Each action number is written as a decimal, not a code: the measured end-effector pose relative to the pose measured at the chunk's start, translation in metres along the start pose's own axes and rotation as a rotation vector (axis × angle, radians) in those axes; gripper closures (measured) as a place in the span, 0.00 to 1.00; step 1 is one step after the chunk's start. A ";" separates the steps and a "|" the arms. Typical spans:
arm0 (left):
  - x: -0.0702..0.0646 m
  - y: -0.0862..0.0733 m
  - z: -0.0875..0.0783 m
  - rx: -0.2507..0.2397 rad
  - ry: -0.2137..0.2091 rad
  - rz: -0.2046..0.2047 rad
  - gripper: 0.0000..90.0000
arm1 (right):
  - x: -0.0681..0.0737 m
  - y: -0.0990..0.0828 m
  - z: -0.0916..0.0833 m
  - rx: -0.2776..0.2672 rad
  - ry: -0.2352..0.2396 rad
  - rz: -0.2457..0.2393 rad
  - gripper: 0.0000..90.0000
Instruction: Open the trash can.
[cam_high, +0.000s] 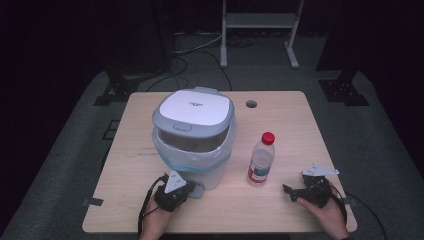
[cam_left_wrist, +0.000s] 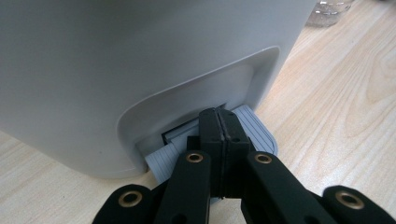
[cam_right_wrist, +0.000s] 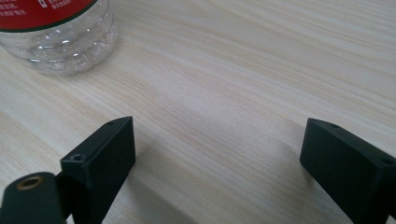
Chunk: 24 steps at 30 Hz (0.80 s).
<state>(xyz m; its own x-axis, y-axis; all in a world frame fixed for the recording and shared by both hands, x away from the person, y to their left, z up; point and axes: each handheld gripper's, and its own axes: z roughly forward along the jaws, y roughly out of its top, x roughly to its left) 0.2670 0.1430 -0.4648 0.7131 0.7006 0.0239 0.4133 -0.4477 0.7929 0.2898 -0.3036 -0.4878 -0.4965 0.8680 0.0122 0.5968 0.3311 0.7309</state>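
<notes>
Our left tool (cam_left_wrist: 219, 140) has its jaws pressed together on the pedal (cam_left_wrist: 254, 128) at the foot of the bin (cam_high: 192, 145), whose lid (cam_high: 195, 107) stands slightly raised. If we lean too hard, the light bin could tip or skid across the surface (cam_high: 280, 210). Our right tool (cam_right_wrist: 215, 158), spread and empty, rests near the bottle (cam_high: 261, 160); a careless sweep would topple it.

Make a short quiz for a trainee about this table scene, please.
1. True or false: the left gripper has its jaws shut together on the bin pedal.
2. What colour is the cap of the bottle?
3. The lid of the bin is: A) flat closed, B) raised, C) taken off.

Key: 1 true; 2 red; 3 B.
</notes>
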 end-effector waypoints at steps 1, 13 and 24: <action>0.000 0.000 0.000 0.002 0.001 0.002 1.00 | 0.000 0.000 0.000 0.000 0.000 0.000 0.10; 0.001 -0.006 0.004 0.000 -0.005 0.000 1.00 | 0.000 0.000 0.000 0.000 0.000 0.000 0.10; -0.002 -0.014 0.007 -0.048 0.018 0.005 1.00 | 0.000 0.000 0.000 0.000 0.000 0.000 0.10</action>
<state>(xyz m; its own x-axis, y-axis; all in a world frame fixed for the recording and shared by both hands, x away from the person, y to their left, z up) 0.2630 0.1441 -0.4801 0.7046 0.7086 0.0383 0.3823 -0.4245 0.8208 0.2898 -0.3036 -0.4879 -0.4964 0.8680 0.0121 0.5968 0.3312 0.7308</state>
